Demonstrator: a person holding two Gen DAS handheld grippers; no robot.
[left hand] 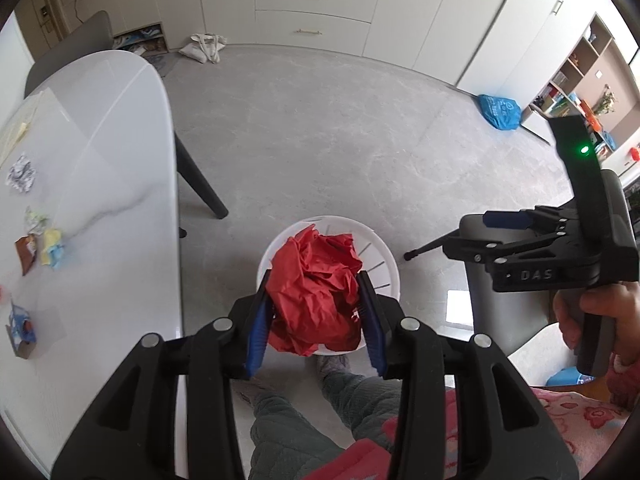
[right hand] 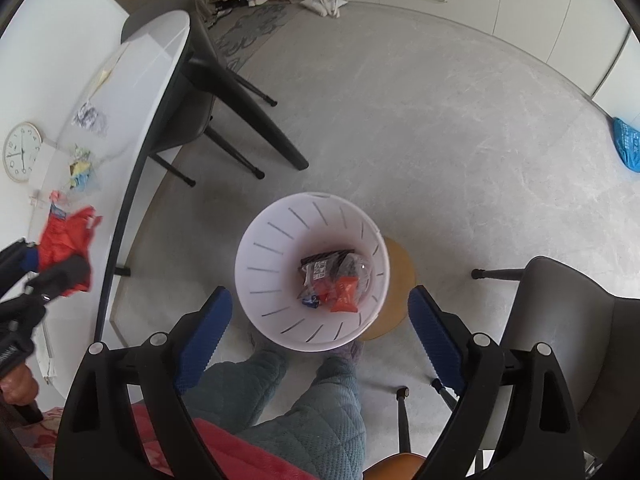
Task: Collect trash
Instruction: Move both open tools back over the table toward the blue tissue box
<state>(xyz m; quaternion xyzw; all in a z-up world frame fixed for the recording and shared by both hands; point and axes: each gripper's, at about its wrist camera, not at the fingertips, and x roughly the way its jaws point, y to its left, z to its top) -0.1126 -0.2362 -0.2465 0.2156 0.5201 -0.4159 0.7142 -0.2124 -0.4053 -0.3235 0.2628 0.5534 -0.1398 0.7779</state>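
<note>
Left wrist view: left tool [left hand: 316, 316] clamps red crumpled bag [left hand: 316, 292] at frame centre, right over white bin [left hand: 384, 256]. Right tool [right hand: 320, 332] gapes wide, empty, above bin with wrappers [right hand: 332, 280] inside. Best: centre over rim, release fully. More scraps [left hand: 36, 240] on surface [left hand: 120, 160], left.

A wall clock [right hand: 22, 152] lies far left of the tongs; a blue bag [left hand: 500, 112] and canvas tote [left hand: 204, 48] sit on the floor [left hand: 320, 128] beyond them.
</note>
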